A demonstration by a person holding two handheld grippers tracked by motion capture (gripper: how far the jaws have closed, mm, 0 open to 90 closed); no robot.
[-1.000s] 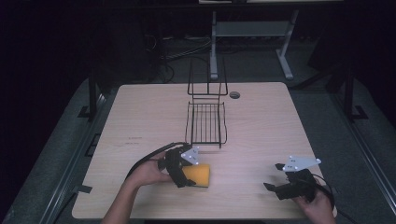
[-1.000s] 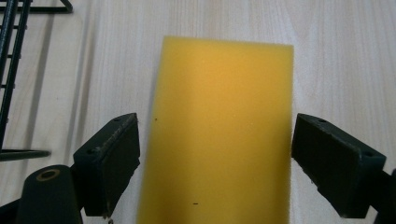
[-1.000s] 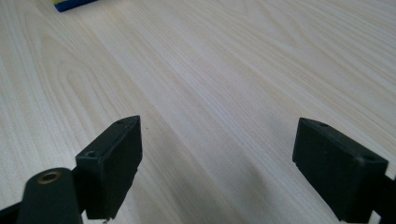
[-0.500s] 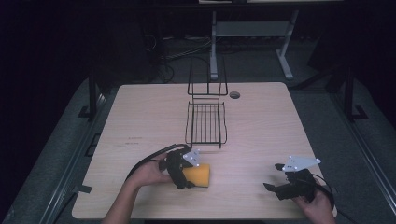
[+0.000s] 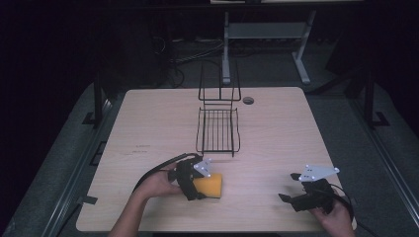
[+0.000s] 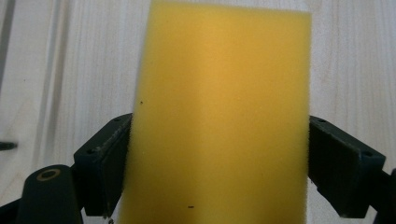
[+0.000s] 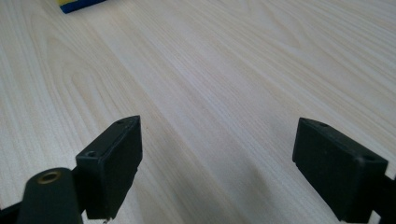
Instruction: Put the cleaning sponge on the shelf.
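Sponge (image 5: 209,186), yellow and rectangular, lies on the light wooden table (image 5: 148,128) near its front edge, left of centre, a little in front of the black wire rack (image 5: 218,129). Left gripper (image 5: 193,178), held in the person's left hand (image 5: 160,181), sits at the sponge's left end with its jaws on either side of it; a grey three-cornered plate (image 5: 202,167) shows on top, and a black cable (image 5: 153,173) loops back from it along the forearm. In the left gripper view the sponge (image 6: 217,116) runs up between the two black jaws, both pads pressed flat against its long sides, so the left gripper (image 6: 217,172) is clamped on the sponge; pale wood grain shows to both sides of it. A few small dark specks mark the yellow foam face. Right gripper (image 5: 301,200) rests low at the front right of the table, in the person's right hand (image 5: 336,215), well apart from the sponge and from the rack, jaws pointing left. In the right gripper view its jaws stand wide apart with nothing but bare table surface (image 7: 210,84) between them, so the right gripper (image 7: 217,168) is released. A yellow-and-blue edge of the sponge (image 7: 77,3) shows at the top left of that view. Rack lies at mid-table, its flat grid toward the person and its upright frame at the far end, beside a small round dark grommet (image 5: 248,100) in the tabletop.
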